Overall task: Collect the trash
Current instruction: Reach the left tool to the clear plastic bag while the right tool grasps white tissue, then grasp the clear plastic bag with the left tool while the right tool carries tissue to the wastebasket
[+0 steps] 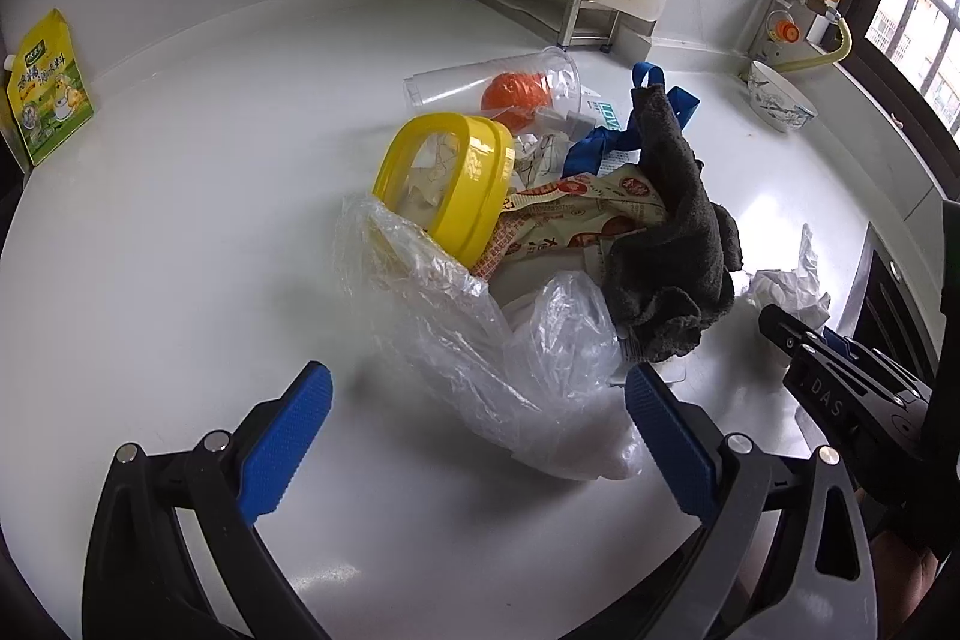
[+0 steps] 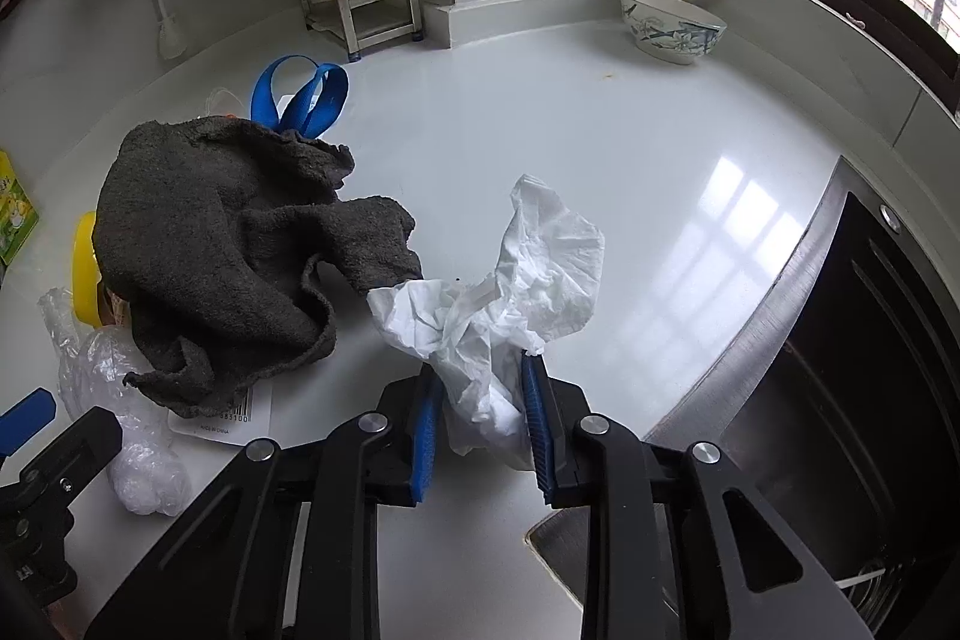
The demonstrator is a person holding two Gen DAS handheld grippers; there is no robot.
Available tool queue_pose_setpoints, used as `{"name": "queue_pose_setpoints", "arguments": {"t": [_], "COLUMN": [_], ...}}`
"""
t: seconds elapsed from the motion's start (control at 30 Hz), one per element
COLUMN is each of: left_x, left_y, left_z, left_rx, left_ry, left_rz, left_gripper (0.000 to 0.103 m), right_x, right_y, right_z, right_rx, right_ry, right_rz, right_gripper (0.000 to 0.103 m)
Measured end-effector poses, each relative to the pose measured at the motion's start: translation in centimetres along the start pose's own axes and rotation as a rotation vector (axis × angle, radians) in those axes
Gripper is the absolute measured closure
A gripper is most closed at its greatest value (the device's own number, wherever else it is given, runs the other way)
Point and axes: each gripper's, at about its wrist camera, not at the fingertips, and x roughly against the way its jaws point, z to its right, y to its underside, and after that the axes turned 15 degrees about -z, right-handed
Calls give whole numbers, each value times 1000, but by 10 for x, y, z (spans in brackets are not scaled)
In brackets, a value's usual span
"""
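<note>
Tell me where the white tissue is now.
In the right wrist view, the tissue sits centre, pinched in the right gripper, right of the grey towel.

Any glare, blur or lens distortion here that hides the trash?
Left wrist view: fisheye bends the white countertop edges; the clear plastic bag looks slightly soft, still readable. Right wrist view: window glare on the counter beside the steel sink, clear of the sharp crumpled white tissue.

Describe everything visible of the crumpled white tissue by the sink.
The white tissue is thin, soft-looking paper, crumpled into loose folds with one flap standing upward. Its lower bunch sits squeezed between the blue pads of the right gripper. It lies on the white countertop, beside the sink, its left edge next to or touching the dark grey cloth.
</note>
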Motion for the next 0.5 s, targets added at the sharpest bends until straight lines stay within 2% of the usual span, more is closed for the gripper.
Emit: {"name": "queue_pose_setpoints", "arguments": {"t": [0.07,0.17,0.23,0.4,0.5], "left_x": [-1,-1,0,2,5], "left_y": [1,2,3,4,5], "left_z": [2,3,3,2,-1], "left_rx": [-11,-26,-33,-58,-68], "left_ry": [-8,1,15,44,45], "left_rz": [7,10,10,1,-5], "left_gripper": [12,28,44,72,80], "right_x": [1,5,7,13,18], "right_y": [3,7,9,18,26], "right_z": [2,3,5,7,9], "right_rx": [-6,-16,-23,-44,-60], "right_ry": [-4,-11,-15,-29,-39], "right_rz": [0,-2,-4,-7,-9], "right_gripper": [78,78,78,78,78]}}
